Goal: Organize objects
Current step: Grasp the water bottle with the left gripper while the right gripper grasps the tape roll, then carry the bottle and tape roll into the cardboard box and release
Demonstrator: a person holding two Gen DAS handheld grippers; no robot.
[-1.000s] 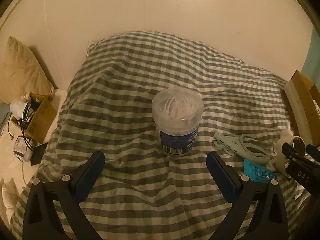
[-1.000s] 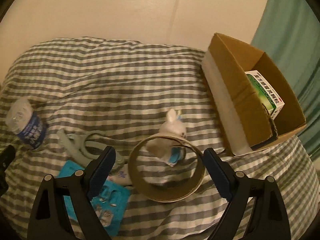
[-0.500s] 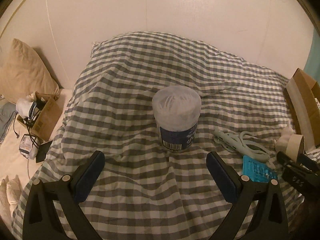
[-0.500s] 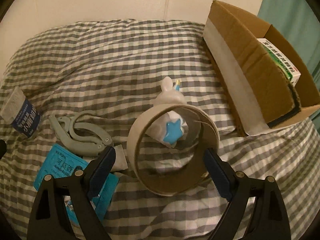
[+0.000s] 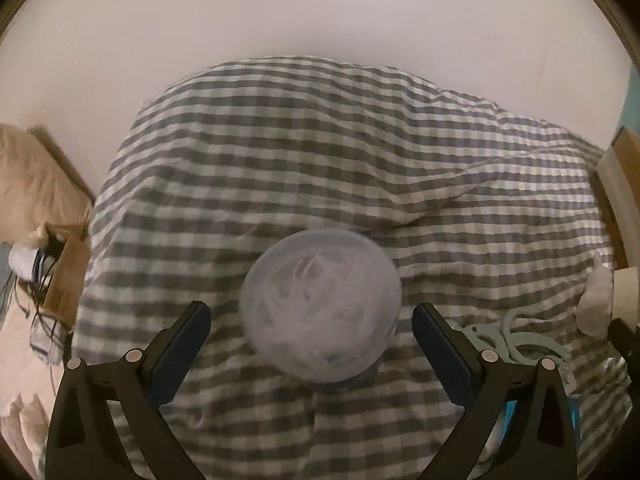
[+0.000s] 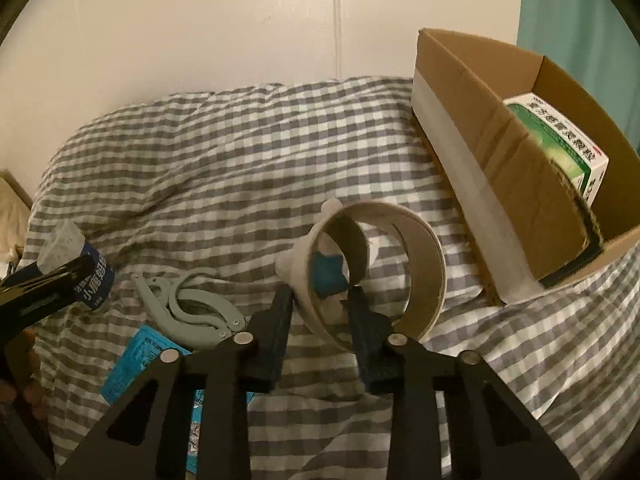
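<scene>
A clear cotton-swab tub [image 5: 322, 306] with a blue label stands on the checked bedspread [image 5: 320, 152]. My left gripper [image 5: 311, 330] is open, its fingers either side of the tub's top. My right gripper [image 6: 320, 304] is shut on the near wall of a cardboard tape ring [image 6: 370, 268], tilted up off the bed. A white bunny toy with a blue star [image 6: 326, 276] shows through the ring. The tub [image 6: 76, 264] and the left gripper's finger show at the left of the right wrist view.
An open cardboard box [image 6: 520, 168] holding a green and white carton [image 6: 560, 148] sits at the right. Grey-green folding hangers [image 6: 188, 304] and a blue packet [image 6: 136, 360] lie on the bed. A box of cables [image 5: 48, 272] and a pillow sit at the left.
My left gripper has moved forward and down over the tub. My right gripper has closed on the tape ring's wall and tipped it up.
</scene>
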